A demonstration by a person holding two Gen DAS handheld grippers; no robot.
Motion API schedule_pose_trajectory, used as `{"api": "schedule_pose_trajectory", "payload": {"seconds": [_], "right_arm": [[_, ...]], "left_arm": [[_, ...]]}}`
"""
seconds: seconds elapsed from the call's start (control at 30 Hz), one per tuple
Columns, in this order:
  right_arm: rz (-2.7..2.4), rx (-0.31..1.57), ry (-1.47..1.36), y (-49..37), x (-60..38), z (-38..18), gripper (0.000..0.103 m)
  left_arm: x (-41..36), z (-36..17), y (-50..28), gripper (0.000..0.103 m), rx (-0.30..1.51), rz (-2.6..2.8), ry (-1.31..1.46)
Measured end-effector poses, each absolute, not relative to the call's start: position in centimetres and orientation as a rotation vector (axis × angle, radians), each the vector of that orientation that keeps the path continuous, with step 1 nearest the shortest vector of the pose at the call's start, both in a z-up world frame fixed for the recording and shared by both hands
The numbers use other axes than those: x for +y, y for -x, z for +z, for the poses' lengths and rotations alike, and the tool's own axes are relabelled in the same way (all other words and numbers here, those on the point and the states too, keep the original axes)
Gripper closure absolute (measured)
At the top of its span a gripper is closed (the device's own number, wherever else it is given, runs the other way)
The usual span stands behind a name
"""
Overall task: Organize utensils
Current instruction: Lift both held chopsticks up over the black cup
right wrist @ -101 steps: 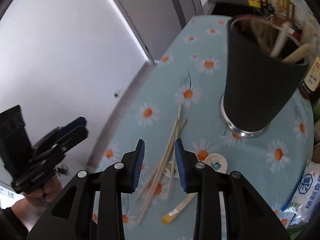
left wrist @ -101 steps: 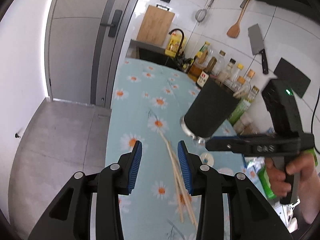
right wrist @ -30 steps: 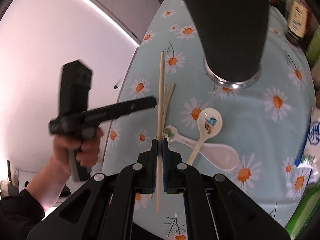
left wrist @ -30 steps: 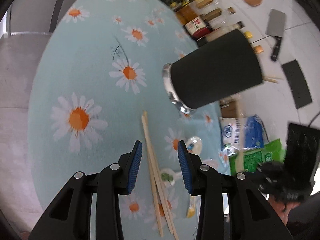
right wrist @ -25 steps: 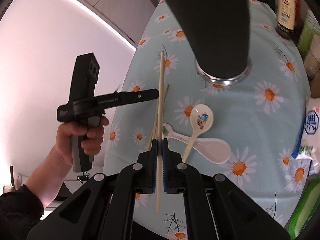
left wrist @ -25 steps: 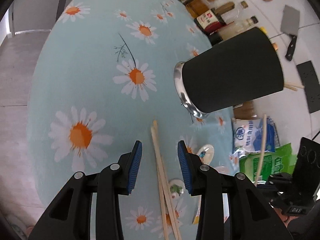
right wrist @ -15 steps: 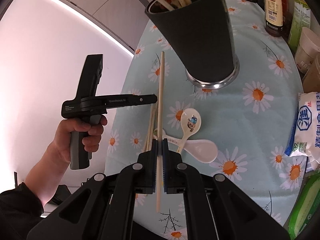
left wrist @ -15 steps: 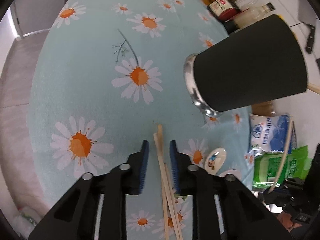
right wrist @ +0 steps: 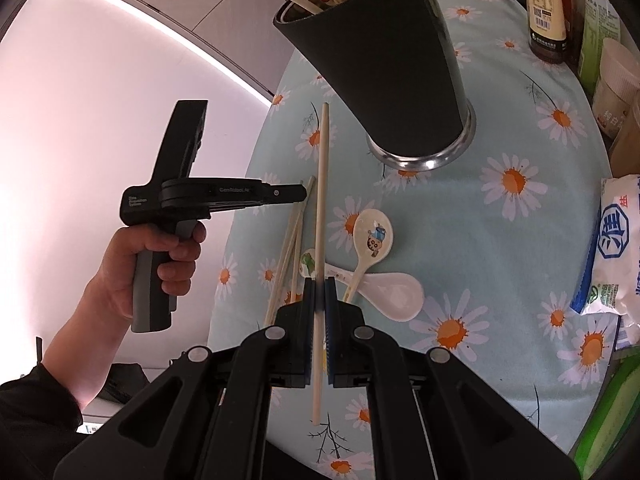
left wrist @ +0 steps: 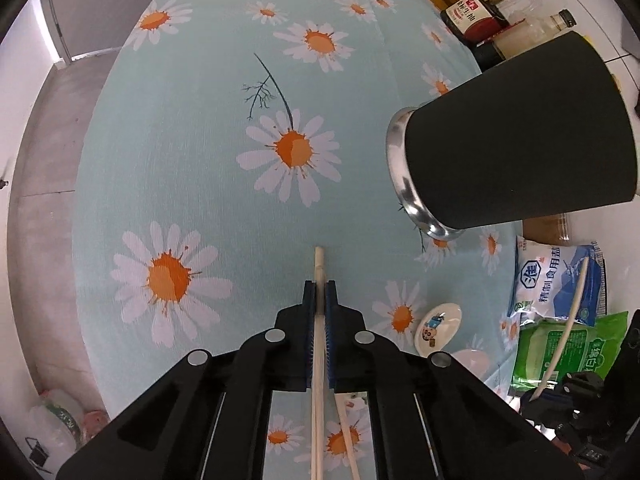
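While each gripper [left wrist: 319, 292] [right wrist: 319, 286] pinches 1 chopstick [left wrist: 319, 268] [right wrist: 322, 168], 2 spoons [right wrist: 370, 236] lie loose.

A table under a pale blue daisy-print cloth [right wrist: 500, 248] fills the frame. On it: a black utensil cup [right wrist: 384, 60] upper centre, two white spoons [right wrist: 372, 240] and loose chopsticks [right wrist: 286, 256] centre, a salt bag [right wrist: 616, 248] right.

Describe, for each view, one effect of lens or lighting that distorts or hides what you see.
Left wrist view: the fisheye bends the daisy tablecloth into a dome and tips the black utensil holder sideways; dark vignette fills the corners. Right wrist view: the bright wall washes out pinkish white, and glare glints on the holder's steel base.
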State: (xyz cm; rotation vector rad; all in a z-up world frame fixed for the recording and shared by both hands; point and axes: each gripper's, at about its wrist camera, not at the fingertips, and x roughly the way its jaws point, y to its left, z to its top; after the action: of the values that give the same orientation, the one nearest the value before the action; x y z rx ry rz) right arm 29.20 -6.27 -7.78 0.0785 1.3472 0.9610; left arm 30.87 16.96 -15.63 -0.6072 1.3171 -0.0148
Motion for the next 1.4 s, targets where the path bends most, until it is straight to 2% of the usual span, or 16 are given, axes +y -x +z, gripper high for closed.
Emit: {"api": "schedule_pose_trajectory", "payload": {"seconds": [0.4, 0.73, 1.1, 1.4], "right_arm": [[0.998, 1.322, -0.046, -28.0, -5.1, -7.5, 0.097], [1.009, 1.257, -0.032, -27.2, -3.3, -5.9, 0.097], [1.021, 1.033, -0.092, -28.4, -2.6, -1.9, 0.097], [1.008, 0.903, -0.173, -30.9, -3.9, 1.0, 0.097]], "left_arm": [[17.1, -12.9, -28.8, 0.100, 1.229, -0.041, 0.656], [17.8, -7.1, -26.6, 0.100, 1.077, -0.100, 0.667], [16.6, 1.6, -25.8, 0.100, 0.819, -0.164, 0.554], [15.3, 6.3, -27.1, 0.100, 0.690, -0.228, 0.518]]}}
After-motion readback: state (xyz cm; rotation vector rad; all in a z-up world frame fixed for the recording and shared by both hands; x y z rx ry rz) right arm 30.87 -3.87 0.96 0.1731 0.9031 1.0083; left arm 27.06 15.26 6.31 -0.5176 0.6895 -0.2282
